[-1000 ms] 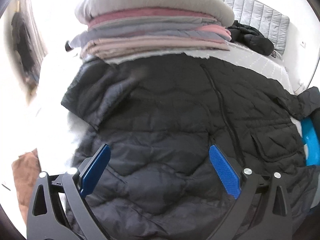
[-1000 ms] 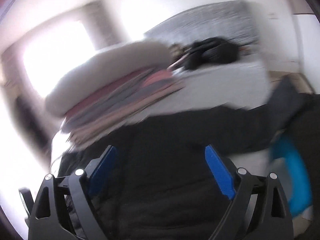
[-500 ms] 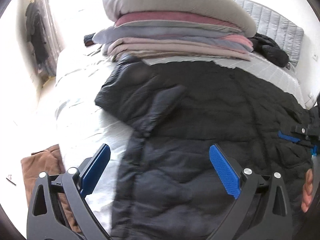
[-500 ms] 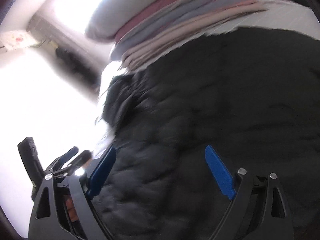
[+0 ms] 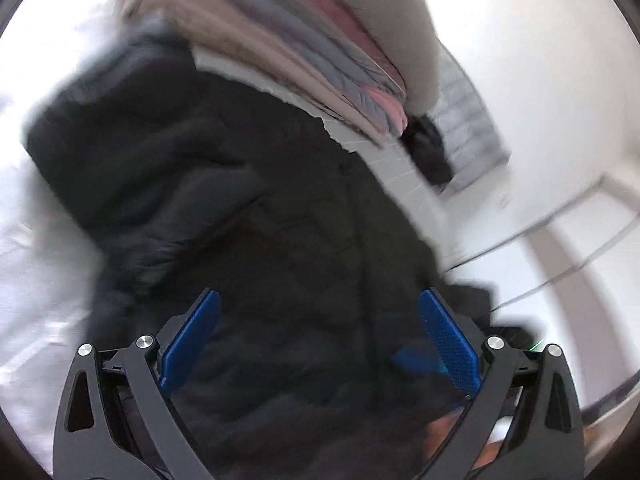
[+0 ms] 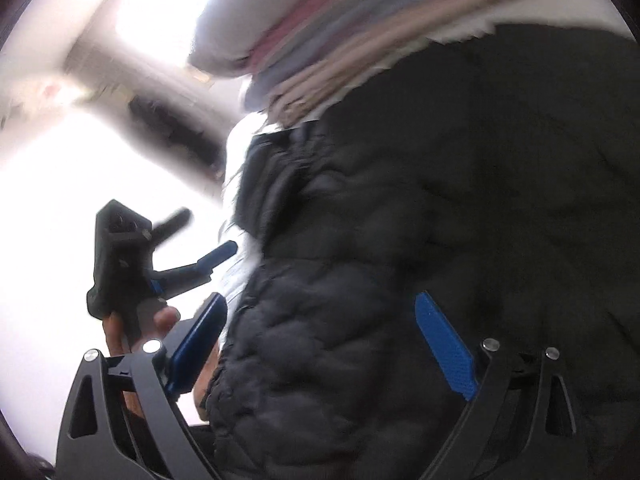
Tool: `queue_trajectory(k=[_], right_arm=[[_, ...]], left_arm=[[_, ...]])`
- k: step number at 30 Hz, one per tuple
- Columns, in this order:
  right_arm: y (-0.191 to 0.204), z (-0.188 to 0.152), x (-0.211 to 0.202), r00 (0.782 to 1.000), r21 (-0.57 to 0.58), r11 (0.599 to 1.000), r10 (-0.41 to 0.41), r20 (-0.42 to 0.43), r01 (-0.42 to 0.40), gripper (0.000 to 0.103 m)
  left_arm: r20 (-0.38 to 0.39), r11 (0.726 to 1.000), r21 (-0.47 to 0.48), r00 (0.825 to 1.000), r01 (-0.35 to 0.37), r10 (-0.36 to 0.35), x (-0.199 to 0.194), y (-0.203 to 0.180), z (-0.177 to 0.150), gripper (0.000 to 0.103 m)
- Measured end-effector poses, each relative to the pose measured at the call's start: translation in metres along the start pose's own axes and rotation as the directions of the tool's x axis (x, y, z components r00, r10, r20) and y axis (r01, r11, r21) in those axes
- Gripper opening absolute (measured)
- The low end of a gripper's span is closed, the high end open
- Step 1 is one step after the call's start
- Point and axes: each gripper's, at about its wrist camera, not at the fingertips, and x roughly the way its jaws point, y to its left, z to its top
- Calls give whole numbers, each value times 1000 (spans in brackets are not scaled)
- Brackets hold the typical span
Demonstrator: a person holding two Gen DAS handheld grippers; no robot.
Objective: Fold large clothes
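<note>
On a white bed a black quilted puffer jacket lies spread before a stack of folded clothes. Left gripper and right gripper hover wide apart, empty, over it.

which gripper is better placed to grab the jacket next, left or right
Probably right. The right gripper is open with the black jacket bulging between its fingers. The left gripper, also open, seems to hover higher above the jacket. Both views are blurred.
</note>
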Motion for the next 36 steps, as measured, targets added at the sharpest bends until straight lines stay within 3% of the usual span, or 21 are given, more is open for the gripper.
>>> queue_trajectory(k=[2, 4, 6, 7, 8, 9, 10, 11, 12, 14, 15, 16, 17, 20, 23, 25, 27, 29, 32, 33, 36], right_arm=[[-26, 3, -3, 999, 108, 993, 41, 12, -42, 92], [-37, 7, -9, 997, 154, 985, 68, 39, -73, 92], [-36, 9, -11, 995, 148, 984, 87, 52, -94, 92], [-34, 9, -12, 994, 144, 984, 96, 52, -103, 92], [-31, 9, -11, 993, 135, 984, 109, 48, -115, 92], [-28, 9, -9, 992, 128, 984, 119, 44, -124, 92], [-27, 10, -7, 991, 126, 983, 128, 39, -132, 92], [-25, 10, -5, 990, 127, 982, 135, 35, -138, 92], [-26, 10, -3, 990, 130, 981, 142, 25, -144, 92], [-28, 9, -3, 989, 139, 979, 149, 12, -149, 92], [-28, 8, -2, 988, 143, 978, 153, 8, -153, 92], [-28, 8, -1, 987, 149, 976, 158, 5, -157, 92], [-31, 5, -4, 987, 151, 975, 162, 4, -161, 92], [-32, 5, -4, 987, 154, 975, 163, 6, -162, 92], [-34, 4, -2, 986, 161, 974, 164, 0, -162, 92], [-35, 3, 0, 986, 163, 973, 166, -7, -162, 92], [-36, 4, 2, 986, 166, 973, 166, -11, -162, 92], [-36, 4, 3, 986, 168, 972, 168, -14, -164, 92], [-37, 4, 3, 986, 173, 972, 165, -10, -161, 92], [-37, 4, 3, 986, 174, 972, 164, -8, -160, 92], [-37, 3, 4, 988, 171, 974, 155, -8, -151, 92]], left_arm=[[12, 994, -102, 999, 45, -44, 13, 16, 8, 95], [43, 995, -97, 999, -20, 24, 17, 15, 7, 91], [48, 988, 29, 987, -154, 152, 19, -4, 5, 87], [77, 964, 113, 970, -240, 232, 19, -17, 2, 87], [141, 892, 248, 925, -377, 352, 20, -38, -4, 88], [266, 721, 416, 833, -554, 485, 29, -63, -17, 93], [354, 584, 487, 758, -649, 548, 38, -75, -27, 95], [400, 492, 524, 711, -695, 578, 47, -81, -33, 95], [429, 416, 544, 668, -728, 608, 59, -84, -35, 95], [467, 321, 537, 592, -780, 657, 77, -84, -33, 95], [486, 286, 532, 564, -797, 668, 81, -83, -31, 95], [518, 219, 520, 508, -826, 688, 94, -80, -29, 95], [531, 178, 511, 472, -841, 704, 103, -76, -23, 95], [493, 127, 499, 401, -857, 772, 122, -56, -5, 95], [426, 148, 516, 402, -844, 810, 126, -33, 5, 88], [386, 204, 467, 406, -861, 829, 114, -22, 16, 30], [380, 274, 384, 422, -882, 824, 85, -13, 33, 11], [397, 288, 332, 410, -898, 821, 57, -9, 45, 9], [465, 235, 232, 320, -944, 825, 2, -2, 70, 8], [483, 212, 171, 270, -962, 833, -27, 4, 83, 8], [459, 185, 51, 188, -981, 868, -84, 31, 116, 8]])
